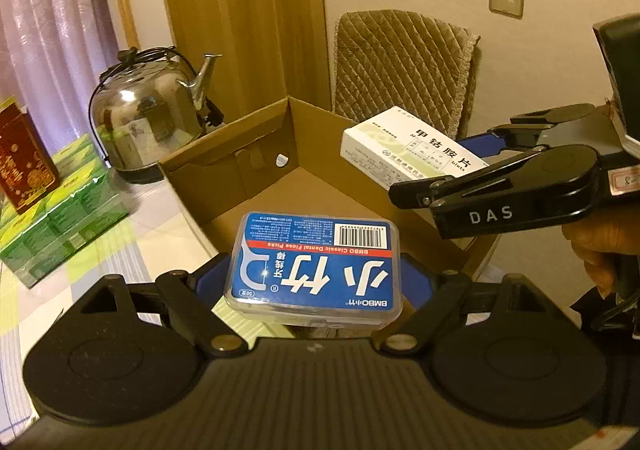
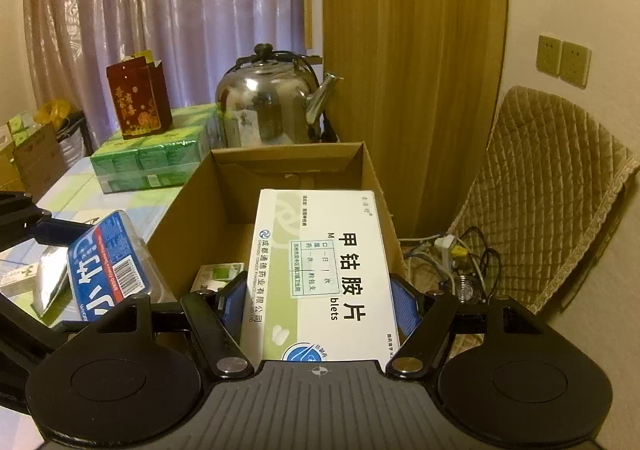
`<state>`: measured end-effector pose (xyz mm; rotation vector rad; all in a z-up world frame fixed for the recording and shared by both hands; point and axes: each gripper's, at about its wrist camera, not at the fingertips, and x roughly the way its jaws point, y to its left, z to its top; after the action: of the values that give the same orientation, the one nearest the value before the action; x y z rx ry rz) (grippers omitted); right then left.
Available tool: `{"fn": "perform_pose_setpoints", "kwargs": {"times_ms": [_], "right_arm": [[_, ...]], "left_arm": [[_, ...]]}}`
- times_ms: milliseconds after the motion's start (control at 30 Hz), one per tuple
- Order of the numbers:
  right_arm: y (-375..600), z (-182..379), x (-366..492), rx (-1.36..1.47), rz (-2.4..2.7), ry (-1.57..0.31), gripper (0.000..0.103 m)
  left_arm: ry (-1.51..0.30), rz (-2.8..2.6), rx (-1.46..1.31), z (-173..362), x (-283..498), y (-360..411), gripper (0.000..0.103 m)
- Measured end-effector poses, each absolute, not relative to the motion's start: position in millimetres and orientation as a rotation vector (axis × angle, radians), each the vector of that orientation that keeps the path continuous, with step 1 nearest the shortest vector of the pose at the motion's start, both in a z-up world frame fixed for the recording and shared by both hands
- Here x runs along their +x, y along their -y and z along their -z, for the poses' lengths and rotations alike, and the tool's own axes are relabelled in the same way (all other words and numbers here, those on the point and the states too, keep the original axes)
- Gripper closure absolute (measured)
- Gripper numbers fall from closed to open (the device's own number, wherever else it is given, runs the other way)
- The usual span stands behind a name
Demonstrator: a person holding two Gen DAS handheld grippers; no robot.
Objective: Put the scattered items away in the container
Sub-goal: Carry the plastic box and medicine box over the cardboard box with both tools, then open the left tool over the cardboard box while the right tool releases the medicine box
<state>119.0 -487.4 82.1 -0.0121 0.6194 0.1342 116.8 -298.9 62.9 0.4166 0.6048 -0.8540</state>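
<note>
My left gripper (image 1: 314,282) is shut on a blue dental floss pick box (image 1: 314,262) and holds it just before the near edge of the open cardboard box (image 1: 256,153). My right gripper (image 2: 320,302) is shut on a white medicine box (image 2: 324,270) and holds it over the cardboard box (image 2: 288,165). In the left wrist view the medicine box (image 1: 404,147) hangs above the box's right rim. In the right wrist view the floss box (image 2: 104,262) shows at the left, and a small green-white packet (image 2: 216,276) lies on the box floor.
A steel kettle (image 1: 148,117) stands behind the cardboard box. A green shrink-wrapped pack (image 1: 60,205) with a red carton (image 1: 20,161) on top sits on the table at the left. A padded chair (image 1: 404,61) and floor cables (image 2: 452,262) are beyond the table's right side.
</note>
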Motion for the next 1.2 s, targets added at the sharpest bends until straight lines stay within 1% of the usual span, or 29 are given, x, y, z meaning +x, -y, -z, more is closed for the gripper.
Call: {"fn": "perform_pose_setpoints", "kwargs": {"times_ms": [633,1033,1200], "right_arm": [[496.9,-63.3,140.2,-0.028,-0.127,-0.647,0.035],[496.0,-56.8,146.0,-0.030,-0.130,-0.657,0.035],[495.7,-56.5,146.5,-0.033,-0.129,-0.657,0.035]], "left_arm": [[-0.613,1.000,0.523,-39.8,145.3,326.2,0.019],[-0.667,1.038,0.510,-30.3,155.0,333.4,0.018],[-0.663,1.029,0.488,-32.5,154.8,328.4,0.018]]}}
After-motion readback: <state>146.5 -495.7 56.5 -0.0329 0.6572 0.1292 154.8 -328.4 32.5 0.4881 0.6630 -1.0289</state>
